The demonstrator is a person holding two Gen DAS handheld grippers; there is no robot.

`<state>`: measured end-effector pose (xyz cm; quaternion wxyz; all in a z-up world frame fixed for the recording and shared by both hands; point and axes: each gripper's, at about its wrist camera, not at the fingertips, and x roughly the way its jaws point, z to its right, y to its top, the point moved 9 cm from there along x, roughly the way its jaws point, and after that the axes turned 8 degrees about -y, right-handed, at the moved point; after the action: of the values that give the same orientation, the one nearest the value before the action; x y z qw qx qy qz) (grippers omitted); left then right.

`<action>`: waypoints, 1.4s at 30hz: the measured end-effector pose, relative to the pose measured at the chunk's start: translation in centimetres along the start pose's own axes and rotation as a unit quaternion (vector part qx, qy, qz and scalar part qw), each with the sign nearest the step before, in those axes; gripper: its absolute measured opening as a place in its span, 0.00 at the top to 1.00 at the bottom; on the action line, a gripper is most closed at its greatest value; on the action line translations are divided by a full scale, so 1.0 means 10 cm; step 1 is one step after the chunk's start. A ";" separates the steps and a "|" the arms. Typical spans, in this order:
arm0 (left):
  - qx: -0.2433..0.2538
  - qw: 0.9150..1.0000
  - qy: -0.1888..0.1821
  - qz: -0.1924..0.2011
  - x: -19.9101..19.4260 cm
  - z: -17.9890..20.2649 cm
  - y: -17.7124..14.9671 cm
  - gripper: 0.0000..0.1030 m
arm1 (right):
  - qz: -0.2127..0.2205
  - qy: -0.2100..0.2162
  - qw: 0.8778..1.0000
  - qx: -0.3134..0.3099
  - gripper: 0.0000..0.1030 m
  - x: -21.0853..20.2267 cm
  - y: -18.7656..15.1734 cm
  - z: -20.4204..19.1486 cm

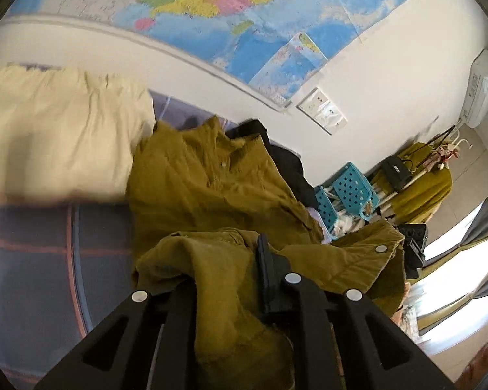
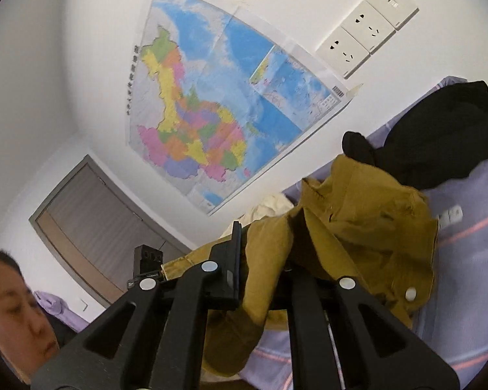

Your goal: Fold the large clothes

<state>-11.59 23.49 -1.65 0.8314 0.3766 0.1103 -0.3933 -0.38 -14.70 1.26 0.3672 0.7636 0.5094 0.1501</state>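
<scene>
A bedroom in a home. A bed (image 1: 32,253) with a grey-lilac striped sheet stands against a white wall, clothes heaped on it. Above the bed hangs a map (image 2: 211,104), with sockets (image 2: 367,29) beside it. Beyond the bed are a blue basket (image 1: 351,188), a clothes rack (image 1: 419,175), an air conditioner (image 1: 481,87) and a bright window (image 1: 455,273).
</scene>
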 end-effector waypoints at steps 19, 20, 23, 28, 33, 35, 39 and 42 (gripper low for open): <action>-0.058 0.995 0.062 -0.044 0.73 -0.59 0.91 0.86 | -0.026 -0.066 0.995 0.068 0.92 0.79 0.65 0.80; -0.061 0.995 0.064 -0.046 0.76 -0.62 0.93 0.86 | -0.028 -0.070 0.994 0.075 0.92 0.83 0.67 0.86; -0.072 0.993 0.071 -0.054 0.89 -0.75 1.00 0.86 | -0.034 -0.079 0.993 0.085 0.92 0.94 0.69 1.01; -0.084 0.990 0.088 -0.069 1.09 -0.93 1.05 0.86 | -0.047 -0.097 0.988 0.107 0.91 1.12 0.70 1.28; -0.086 0.987 0.111 -0.078 1.27 -1.06 1.09 0.85 | -0.057 -0.116 0.984 0.124 0.89 1.25 0.68 1.53; -0.090 0.986 0.117 -0.081 1.33 -1.10 1.10 0.85 | -0.061 -0.121 0.982 0.134 0.88 1.30 0.67 1.63; -0.098 0.983 0.126 -0.090 1.45 -1.19 1.12 0.85 | -0.069 -0.135 0.977 0.151 0.85 1.38 0.63 1.80; -0.095 0.982 0.137 -0.093 1.51 -1.23 1.13 0.85 | -0.073 -0.136 0.976 0.156 0.71 1.43 0.62 1.85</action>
<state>8.19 28.19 -11.35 0.8001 0.3343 0.2948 -0.4015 21.13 -10.80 -9.07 0.3189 0.7856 0.5263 -0.0638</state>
